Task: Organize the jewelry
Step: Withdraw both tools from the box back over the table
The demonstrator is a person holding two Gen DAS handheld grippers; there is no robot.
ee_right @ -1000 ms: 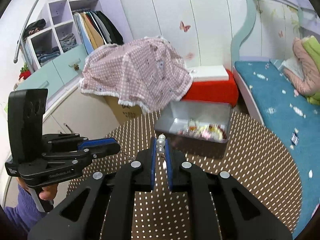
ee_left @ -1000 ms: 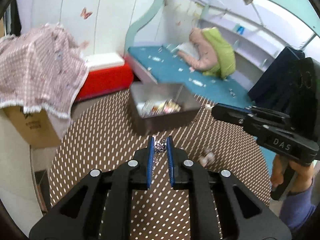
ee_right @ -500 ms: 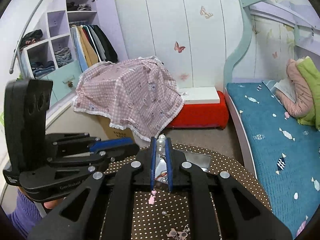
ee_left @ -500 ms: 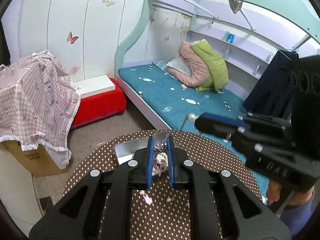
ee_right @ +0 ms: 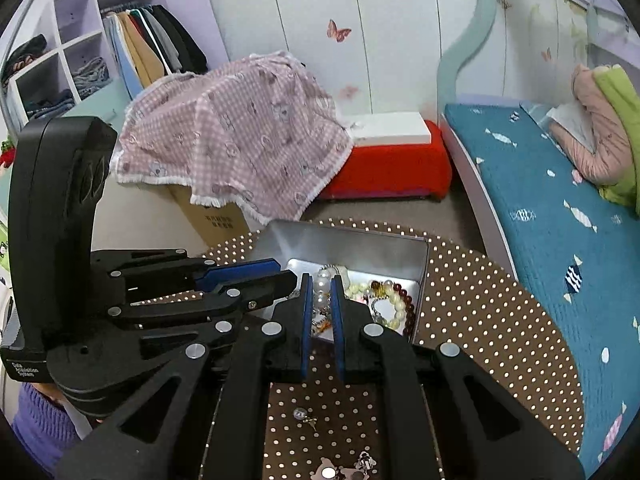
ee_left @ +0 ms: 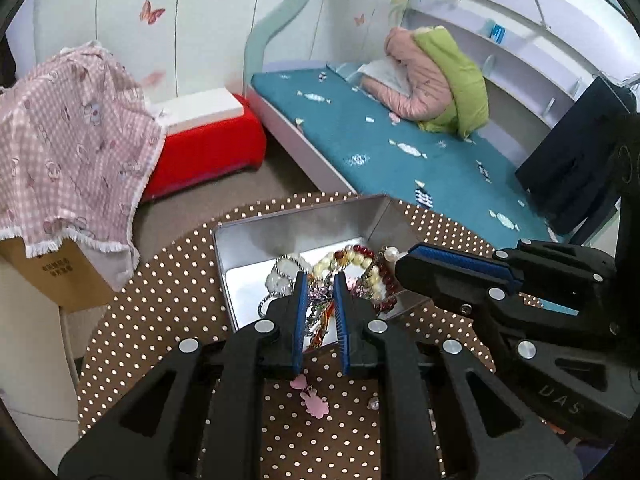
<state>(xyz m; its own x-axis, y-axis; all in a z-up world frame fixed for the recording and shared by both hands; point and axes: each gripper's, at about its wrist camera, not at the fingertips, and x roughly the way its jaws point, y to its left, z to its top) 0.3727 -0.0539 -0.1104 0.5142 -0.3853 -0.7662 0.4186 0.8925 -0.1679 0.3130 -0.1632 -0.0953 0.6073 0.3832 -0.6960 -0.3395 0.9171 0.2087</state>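
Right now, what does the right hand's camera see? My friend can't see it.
The right gripper pinches white pearl beads over an open silver metal tin of beaded jewelry on a round brown polka-dot table. The left gripper reaches in beside it.

Both grippers crowd the open tin

The metal tin (ee_left: 296,226) is open on top, its walls fencing a heap of beads (ee_right: 384,296). The left gripper (ee_left: 320,300) and right gripper (ee_right: 321,300) hang side by side above its near edge. Bare polka-dot table (ee_right: 480,320) lies beside it; small charms (ee_left: 314,402) dot the near cloth
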